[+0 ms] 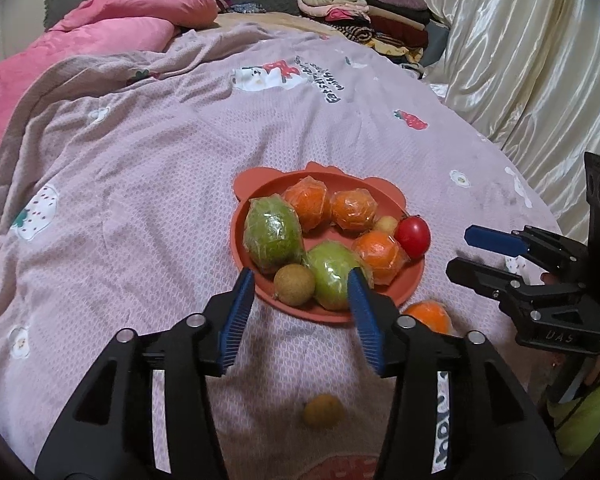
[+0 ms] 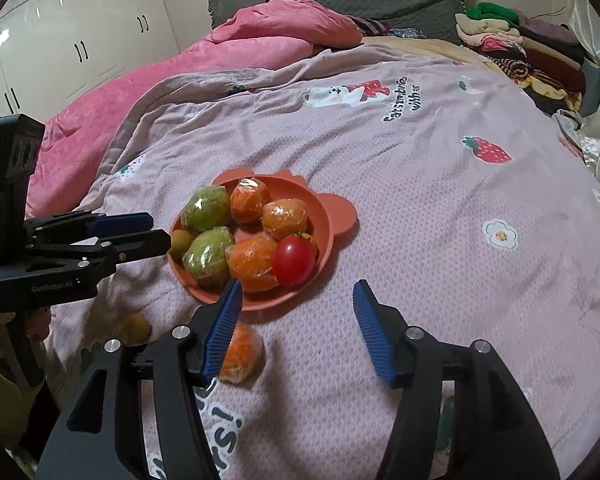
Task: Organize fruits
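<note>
Left gripper (image 1: 302,280) half open and empty, its fingertips over the near rim of the orange plate (image 1: 412,276), small brown fruit (image 1: 294,284) between them, right gripper (image 2: 298,286) open wider, nothing held, wrapped orange (image 2: 242,354) on the bedspread (image 2: 420,200) just behind its left finger.

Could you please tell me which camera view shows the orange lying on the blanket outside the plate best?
The right wrist view: the orange lies near the camera, mostly visible beside the right tool's finger. In the left wrist view the orange shows only partly, behind the left tool's finger, just off the plate.
</note>
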{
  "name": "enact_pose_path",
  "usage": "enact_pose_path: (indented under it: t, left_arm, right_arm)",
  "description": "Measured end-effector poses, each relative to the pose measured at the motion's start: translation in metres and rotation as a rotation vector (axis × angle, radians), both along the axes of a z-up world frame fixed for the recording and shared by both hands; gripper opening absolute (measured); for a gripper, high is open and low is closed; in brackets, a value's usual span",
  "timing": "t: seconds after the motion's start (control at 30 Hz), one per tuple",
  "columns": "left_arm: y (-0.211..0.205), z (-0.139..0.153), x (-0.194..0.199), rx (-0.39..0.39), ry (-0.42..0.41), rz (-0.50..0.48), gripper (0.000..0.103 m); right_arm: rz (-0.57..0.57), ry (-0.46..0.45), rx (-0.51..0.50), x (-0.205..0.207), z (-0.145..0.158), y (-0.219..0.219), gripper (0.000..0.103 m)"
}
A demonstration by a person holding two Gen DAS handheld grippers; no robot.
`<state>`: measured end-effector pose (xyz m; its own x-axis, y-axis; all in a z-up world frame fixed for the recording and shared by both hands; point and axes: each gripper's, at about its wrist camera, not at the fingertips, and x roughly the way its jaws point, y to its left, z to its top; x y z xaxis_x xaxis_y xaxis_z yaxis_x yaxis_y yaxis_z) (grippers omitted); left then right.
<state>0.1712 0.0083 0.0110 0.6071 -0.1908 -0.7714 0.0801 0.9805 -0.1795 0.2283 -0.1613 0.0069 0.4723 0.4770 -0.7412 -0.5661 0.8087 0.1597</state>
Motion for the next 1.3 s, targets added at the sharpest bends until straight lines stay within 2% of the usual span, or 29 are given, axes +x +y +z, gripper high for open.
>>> enact_pose_path:
  t: [0.23, 0.3, 0.4, 0.63, 1.3]
  left_arm:
    - [0.003, 0.006, -0.015, 0.007, -0.006, 0.019, 0.052]
    - [0.004, 0.007, -0.019, 0.011, -0.007, 0.027, 0.062]
    - [0.006, 0.008, -0.025, 0.015, -0.008, 0.035, 0.068]
    - [0.006, 0.008, -0.04, 0.027, -0.001, 0.04, 0.074]
    - [-0.009, -0.019, -0.074, 0.059, 0.066, -0.007, 0.077]
  right_arm:
    - [0.013, 0.003, 0.003, -0.017, -0.001, 0.004, 0.066]
    - [0.016, 0.003, 0.003, -0.021, 0.0, 0.004, 0.068]
    - [0.022, -0.001, -0.001, -0.027, 0.001, 0.005, 0.072]
    - [0.029, 0.002, -0.009, -0.038, -0.001, 0.006, 0.075]
    - [0.046, 0.014, -0.049, -0.048, -0.014, 0.013, 0.078]
